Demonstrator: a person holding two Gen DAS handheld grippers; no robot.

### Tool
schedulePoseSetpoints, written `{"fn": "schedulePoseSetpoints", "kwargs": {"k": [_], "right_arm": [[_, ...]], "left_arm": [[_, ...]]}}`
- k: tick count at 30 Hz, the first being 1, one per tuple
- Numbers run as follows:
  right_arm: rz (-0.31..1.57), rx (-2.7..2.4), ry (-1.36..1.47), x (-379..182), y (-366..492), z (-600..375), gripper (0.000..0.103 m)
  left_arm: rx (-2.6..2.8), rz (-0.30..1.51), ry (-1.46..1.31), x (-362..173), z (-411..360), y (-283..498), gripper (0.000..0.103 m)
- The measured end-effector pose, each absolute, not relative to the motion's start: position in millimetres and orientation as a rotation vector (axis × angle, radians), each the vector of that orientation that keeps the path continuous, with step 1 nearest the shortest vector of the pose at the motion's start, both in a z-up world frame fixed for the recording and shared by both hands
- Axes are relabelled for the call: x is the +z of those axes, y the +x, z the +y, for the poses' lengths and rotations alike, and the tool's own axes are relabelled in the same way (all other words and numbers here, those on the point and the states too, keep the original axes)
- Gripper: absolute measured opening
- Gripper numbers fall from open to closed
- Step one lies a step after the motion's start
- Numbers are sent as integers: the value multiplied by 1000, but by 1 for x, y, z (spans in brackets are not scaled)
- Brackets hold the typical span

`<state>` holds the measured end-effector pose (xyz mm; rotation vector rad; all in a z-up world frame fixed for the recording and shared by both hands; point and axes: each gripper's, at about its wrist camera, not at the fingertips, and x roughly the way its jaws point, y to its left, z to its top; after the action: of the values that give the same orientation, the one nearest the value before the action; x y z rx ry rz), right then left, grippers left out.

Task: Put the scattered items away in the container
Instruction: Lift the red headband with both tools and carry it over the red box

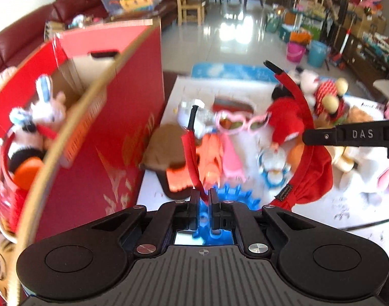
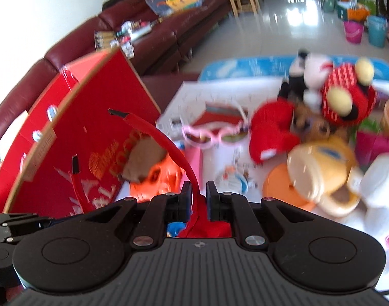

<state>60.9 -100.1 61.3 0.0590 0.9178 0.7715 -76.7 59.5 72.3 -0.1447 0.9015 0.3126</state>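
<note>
Clamped between both hand-held grippers, left and right, a red fabric headband is held lifted, apparently for carrying into the red cardboard box.

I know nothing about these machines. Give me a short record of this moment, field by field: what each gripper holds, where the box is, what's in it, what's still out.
left gripper: shut on a strap of the red bag
right gripper: shut on the same bag's other strap and cloth
bag: lifted between the two grippers
box: red cardboard, open, left of the toy pile
in box: rabbit plush and other toys
still out: pink sunglasses, orange mask, yellow mug, other plush toys
</note>
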Motion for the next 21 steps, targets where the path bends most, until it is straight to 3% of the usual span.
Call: {"fn": "schedulePoseSetpoints", "kwargs": {"k": [15,21], "right_arm": [[596,1035,2,199,23,-9,13],[527,1187,-71,228,-17,59,13]], "left_arm": [[521,569,-210,196,128,-154,2],[685,463,-221,230,167,-209,10]]}}
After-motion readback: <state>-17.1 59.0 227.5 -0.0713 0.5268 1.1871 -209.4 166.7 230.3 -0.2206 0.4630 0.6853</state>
